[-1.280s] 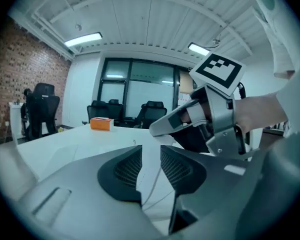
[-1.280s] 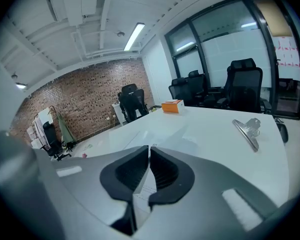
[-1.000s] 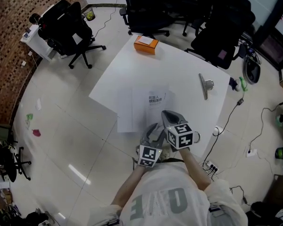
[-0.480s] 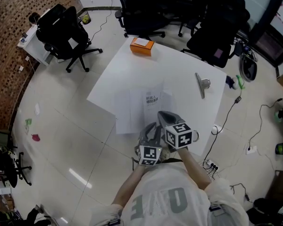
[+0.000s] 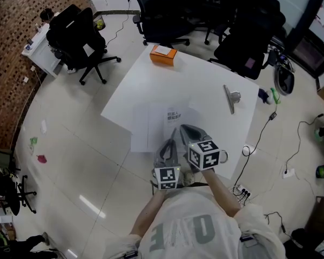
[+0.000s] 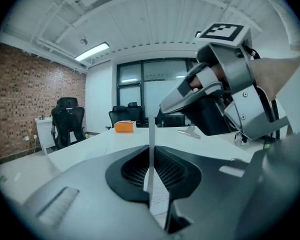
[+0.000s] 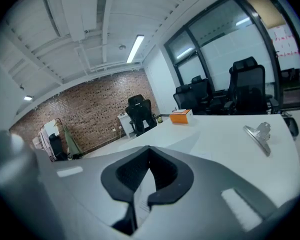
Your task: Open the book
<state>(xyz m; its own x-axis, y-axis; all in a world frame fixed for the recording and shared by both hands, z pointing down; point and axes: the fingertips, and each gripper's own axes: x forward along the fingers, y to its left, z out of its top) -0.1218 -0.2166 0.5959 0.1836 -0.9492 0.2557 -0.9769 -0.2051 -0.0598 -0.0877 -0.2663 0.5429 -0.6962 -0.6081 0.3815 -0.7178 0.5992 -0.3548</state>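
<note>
The white book (image 5: pixel 151 124), with dark print (image 5: pixel 174 115) on its cover, lies flat near the front edge of the white table (image 5: pixel 205 82). Both grippers sit side by side at its near edge. My left gripper (image 5: pixel 168 143) has just been closing its jaws, and a thin white leaf (image 6: pixel 151 144) now stands on edge between them, pinched at my left gripper (image 6: pixel 151 170). My right gripper (image 5: pixel 184 130) lies just to its right and shows large in the left gripper view (image 6: pixel 225 91). Its jaws (image 7: pixel 140 186) are shut on a printed page (image 7: pixel 142 198).
An orange box (image 5: pixel 163 54) rests at the table's far edge, and a metal clip (image 5: pixel 230 98) lies to the right. Black office chairs (image 5: pixel 78 34) stand around the far and left sides. Cables (image 5: pixel 270 123) trail on the floor at right.
My left gripper has slid forward onto the book's near edge and its jaws have closed on a leaf. The right gripper has stayed in place.
</note>
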